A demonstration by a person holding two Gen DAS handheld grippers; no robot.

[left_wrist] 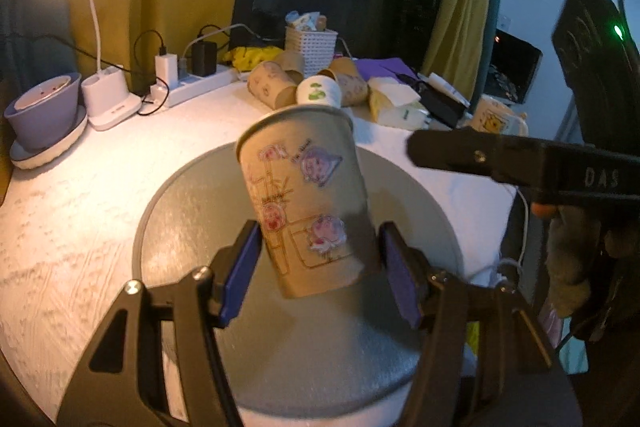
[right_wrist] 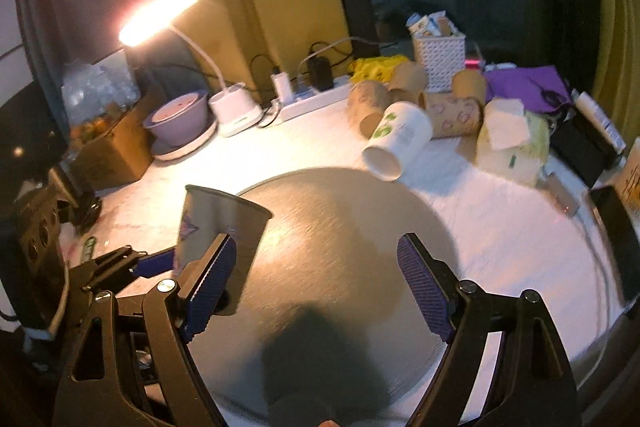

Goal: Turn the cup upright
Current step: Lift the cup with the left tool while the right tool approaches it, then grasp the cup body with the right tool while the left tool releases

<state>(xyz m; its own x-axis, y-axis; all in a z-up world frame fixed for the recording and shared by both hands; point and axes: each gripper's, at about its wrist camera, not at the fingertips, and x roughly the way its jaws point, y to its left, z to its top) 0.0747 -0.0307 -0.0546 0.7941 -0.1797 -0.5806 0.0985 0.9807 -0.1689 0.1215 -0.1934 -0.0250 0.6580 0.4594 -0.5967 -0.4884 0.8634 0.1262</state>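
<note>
A brown paper cup [left_wrist: 308, 203] with pink cartoon stickers is held between the blue pads of my left gripper [left_wrist: 320, 267], rim up and tilted a little left, above a round grey mat [left_wrist: 180, 219]. The left gripper is shut on its lower half. In the right wrist view the same cup [right_wrist: 218, 227] shows at the left, partly behind my right gripper's left finger, with the left gripper's blue pad [right_wrist: 154, 263] on it. My right gripper [right_wrist: 316, 287] is open and empty over the grey mat [right_wrist: 340, 227]. It also shows in the left wrist view [left_wrist: 520, 163] at the right.
Several paper cups lie on their sides at the back, with a white cup [right_wrist: 400, 139] nearest the mat. A white basket [right_wrist: 440, 61], tissue pack [right_wrist: 512, 143], power strip [left_wrist: 200, 87], lamp base [left_wrist: 110, 95] and purple bowl [left_wrist: 44, 111] line the table's back edge.
</note>
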